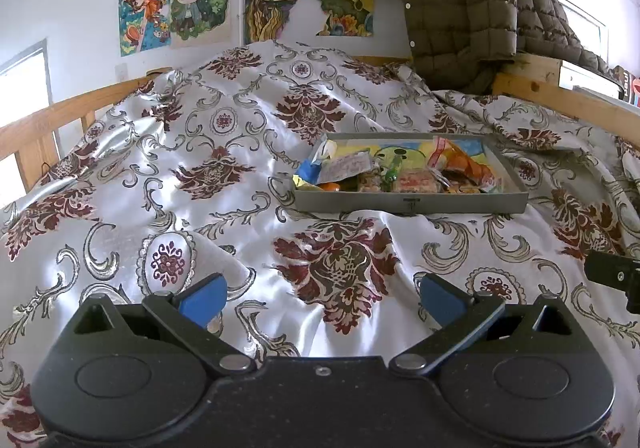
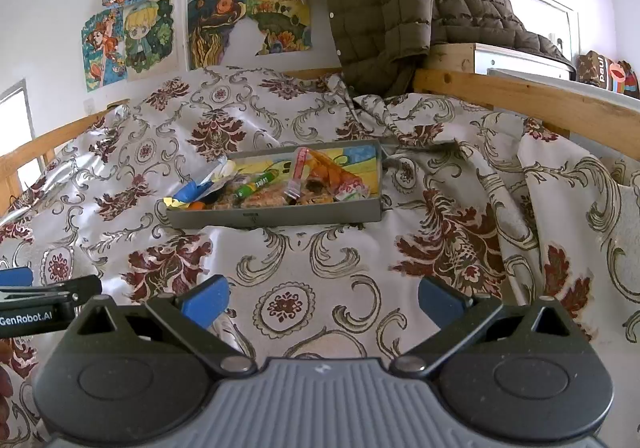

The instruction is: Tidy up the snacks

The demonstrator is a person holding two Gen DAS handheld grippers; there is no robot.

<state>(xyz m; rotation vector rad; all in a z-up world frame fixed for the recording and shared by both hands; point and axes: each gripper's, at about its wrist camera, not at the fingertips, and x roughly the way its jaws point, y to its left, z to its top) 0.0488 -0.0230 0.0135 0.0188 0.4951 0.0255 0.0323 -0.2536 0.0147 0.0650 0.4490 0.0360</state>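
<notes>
On the bed (image 1: pixel 240 176), toward its far right part near the wooden rail (image 2: pixel 520 96), a shallow grey tray (image 1: pixel 408 203) rests on the patterned satin bedspread (image 2: pixel 320 256), and the snacks (image 1: pixel 404 172) are already heaped inside it: wrapped bars, a green tube-shaped pack (image 2: pixel 256 184), orange packets, and a blue wrapper (image 1: pixel 310 170) hanging over the tray's left end. No loose snack shows on the cover around it.

The left claw (image 1: pixel 320 298) is spread wide and carries nothing; it hovers over the near part of the bed, well short of the tray. The right claw (image 2: pixel 322 298) is likewise spread and empty, just beside the left one, whose side shows at the left edge of the right wrist view.

Judging from this, the gathering looks largely done, and the step in hand is either tidying what sits in the tray or finishing. A next move would call for advancing toward the tray and tucking in that overhanging blue wrapper.

Readable writing: "GenRobot.AI" on the left claw's body (image 2: pixel 24 318), and "paul" on a bag (image 2: pixel 604 74) beyond the rail. The snack labels are too small to read.
</notes>
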